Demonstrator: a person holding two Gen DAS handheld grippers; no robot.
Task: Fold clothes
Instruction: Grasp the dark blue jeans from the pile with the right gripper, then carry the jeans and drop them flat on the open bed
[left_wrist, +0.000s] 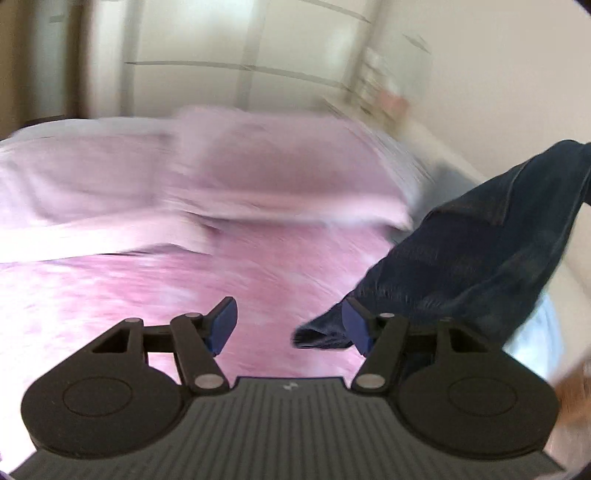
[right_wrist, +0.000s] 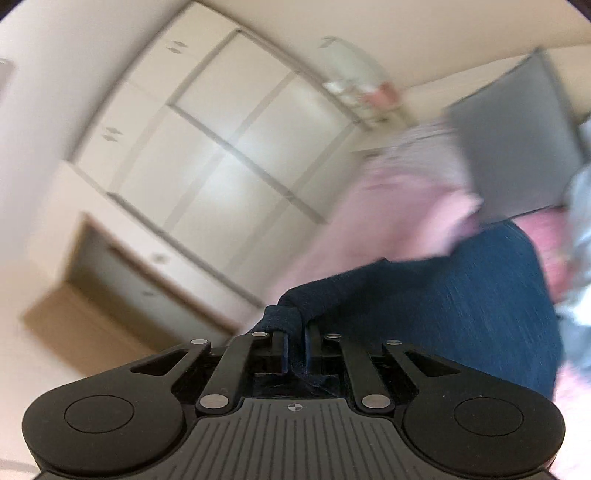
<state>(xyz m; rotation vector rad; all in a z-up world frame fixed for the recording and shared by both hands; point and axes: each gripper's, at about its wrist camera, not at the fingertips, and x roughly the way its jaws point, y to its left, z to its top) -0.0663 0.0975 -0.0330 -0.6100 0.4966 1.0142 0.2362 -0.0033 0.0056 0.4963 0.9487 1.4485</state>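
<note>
the right gripper jaws are pinching an edge of the dark blue jeans, which are hanging above the pink bed, while the left gripper jaws are standing spread, nothing between them.

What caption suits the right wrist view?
Right tongs shut on dark blue jeans, lifted before a white wardrobe.
</note>
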